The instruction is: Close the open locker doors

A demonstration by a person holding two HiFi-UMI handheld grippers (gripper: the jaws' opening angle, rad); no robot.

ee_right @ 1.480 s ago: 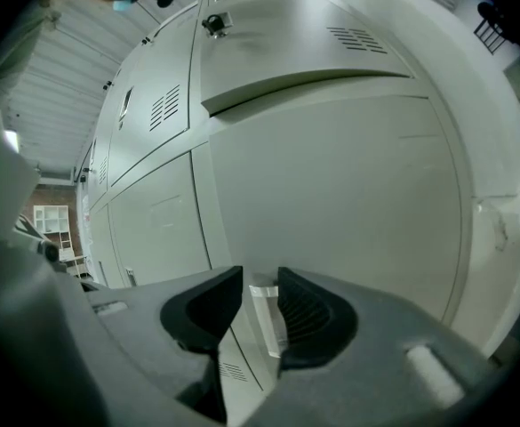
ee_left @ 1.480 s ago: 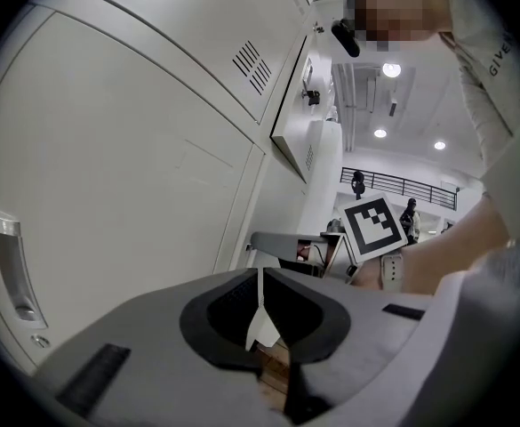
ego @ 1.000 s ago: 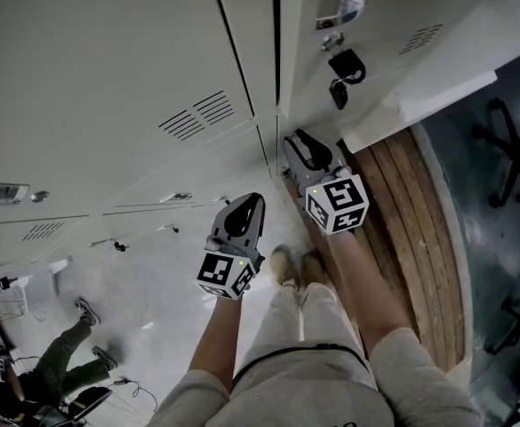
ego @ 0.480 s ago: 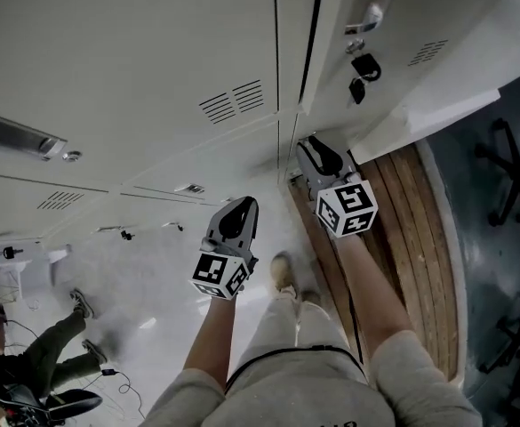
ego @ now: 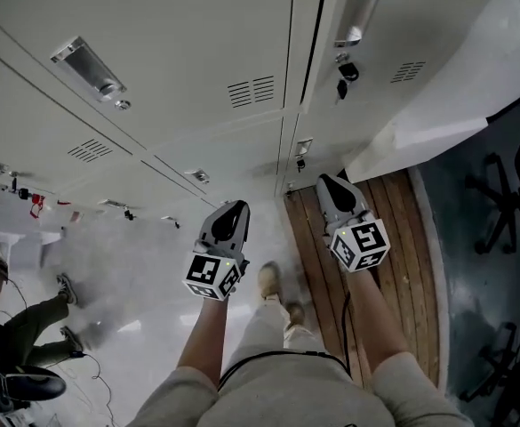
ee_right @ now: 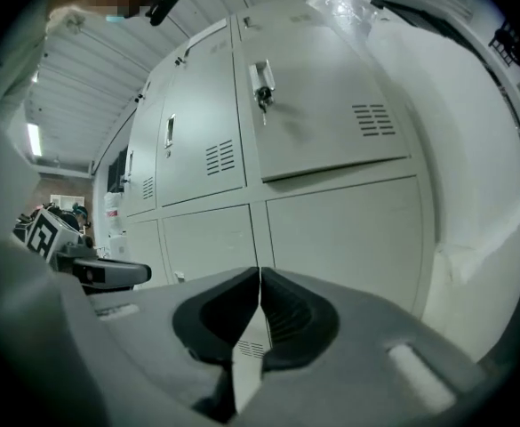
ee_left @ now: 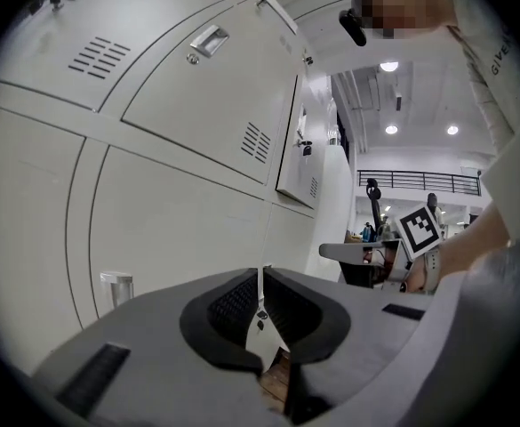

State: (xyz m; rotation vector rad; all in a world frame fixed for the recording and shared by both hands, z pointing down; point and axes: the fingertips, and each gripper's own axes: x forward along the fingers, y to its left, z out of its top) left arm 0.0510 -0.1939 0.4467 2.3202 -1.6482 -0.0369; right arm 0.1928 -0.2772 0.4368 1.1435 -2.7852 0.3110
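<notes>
The smooth grey left gripper (ego: 228, 213) and right gripper (ego: 331, 185) both press ribbed black pads together on nothing, the right's jaws having just closed. Beyond stand matte pale metal lockers (ego: 197, 52) with louvred vents. The keyed door (ego: 393, 52) above the right gripper hangs ajar, and only the left gripper view shows it jutting from the row.

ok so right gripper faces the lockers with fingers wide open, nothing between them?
Not open: the right gripper view shows the right gripper with its fingers together, having just closed. The rest holds: nothing between them, and the lockers are ahead.
</notes>
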